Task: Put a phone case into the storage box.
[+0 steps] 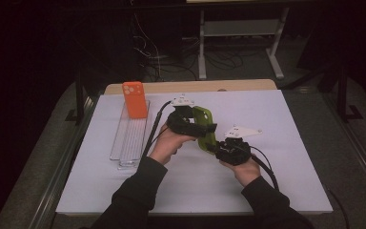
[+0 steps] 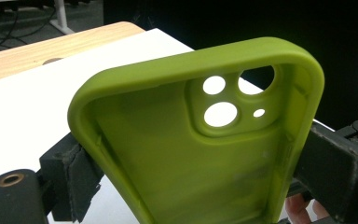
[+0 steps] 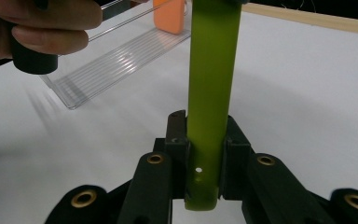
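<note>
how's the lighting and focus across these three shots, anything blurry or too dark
High view: the white table is brightly lit, the room behind nearly black. Left gripper view: the green phone case is sharp, the dark background lost. Right gripper view: the case's edge is clear, while the hand and clear tray are soft.

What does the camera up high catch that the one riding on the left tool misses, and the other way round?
The high view takes in the person's hands, both tools, the left tool and the right tool, an orange phone case standing in a clear tray, and the floor behind. The left gripper view shows the hollow inside of the green phone case and its camera holes. Both show the green case pinched by tools on the white table.
</note>
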